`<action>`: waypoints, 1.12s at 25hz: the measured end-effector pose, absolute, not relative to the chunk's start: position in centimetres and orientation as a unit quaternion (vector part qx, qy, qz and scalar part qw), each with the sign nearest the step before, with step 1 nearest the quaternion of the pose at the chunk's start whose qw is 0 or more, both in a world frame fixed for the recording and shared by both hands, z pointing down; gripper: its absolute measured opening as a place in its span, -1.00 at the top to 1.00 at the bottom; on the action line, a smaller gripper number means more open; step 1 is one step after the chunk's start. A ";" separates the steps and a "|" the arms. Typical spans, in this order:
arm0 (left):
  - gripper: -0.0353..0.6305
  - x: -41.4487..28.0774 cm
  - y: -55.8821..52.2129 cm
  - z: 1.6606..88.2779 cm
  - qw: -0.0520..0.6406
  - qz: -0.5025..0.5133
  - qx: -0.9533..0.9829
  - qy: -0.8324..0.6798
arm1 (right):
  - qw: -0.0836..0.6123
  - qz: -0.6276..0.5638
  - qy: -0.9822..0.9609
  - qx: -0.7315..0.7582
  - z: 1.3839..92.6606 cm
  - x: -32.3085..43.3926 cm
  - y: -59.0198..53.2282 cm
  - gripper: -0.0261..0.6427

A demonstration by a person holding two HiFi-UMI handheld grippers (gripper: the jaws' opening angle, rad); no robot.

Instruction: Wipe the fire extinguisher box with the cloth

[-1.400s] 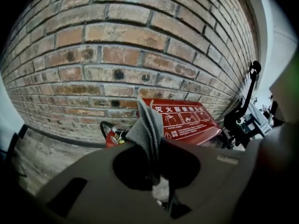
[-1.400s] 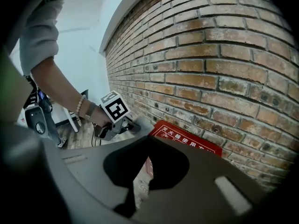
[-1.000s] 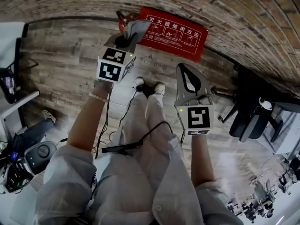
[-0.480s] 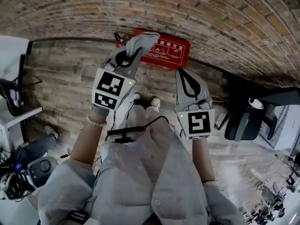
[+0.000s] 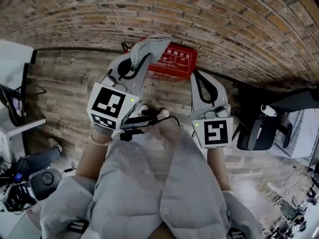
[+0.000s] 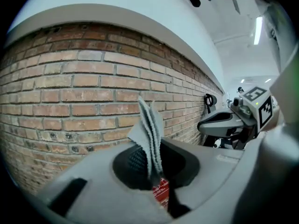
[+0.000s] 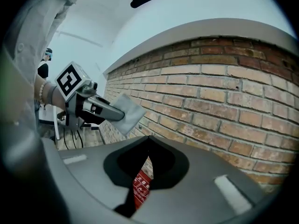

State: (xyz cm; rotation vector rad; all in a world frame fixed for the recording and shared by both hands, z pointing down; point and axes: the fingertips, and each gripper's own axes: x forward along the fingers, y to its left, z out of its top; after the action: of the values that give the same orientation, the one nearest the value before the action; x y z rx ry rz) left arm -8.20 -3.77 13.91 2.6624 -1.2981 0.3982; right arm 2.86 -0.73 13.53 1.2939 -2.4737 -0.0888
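We had the left gripper (image 5: 145, 49) clamped on the cloth (image 5: 152, 43), a grey folded piece sticking up from between its jaws toward the brick wall (image 5: 209, 14). The right gripper (image 5: 197, 74) was pinched shut with nothing in it, beside the left one and apart from it. The red box (image 5: 177, 59) stood on the wood floor (image 5: 65, 78) at the foot of the wall, beyond both grippers. In the head view the cloth overlapped its left end, and we could not tell whether they touched. Our shoes (image 5: 152, 112) stood near the box. A dark chair (image 5: 259, 128) stood to the right and white furniture (image 5: 12, 54) to the left.
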 end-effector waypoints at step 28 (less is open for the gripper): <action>0.86 -8.4 -2.5 11.8 0.075 0.094 0.892 -0.437 | 0.189 -0.067 -0.879 0.432 11.9 1.6 -1.5 0.90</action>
State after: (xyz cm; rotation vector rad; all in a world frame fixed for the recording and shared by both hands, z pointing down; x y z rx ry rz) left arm -8.43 -2.52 11.77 2.6742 -1.3095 0.2817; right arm 1.61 -1.53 11.92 1.2148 -2.4728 -0.1876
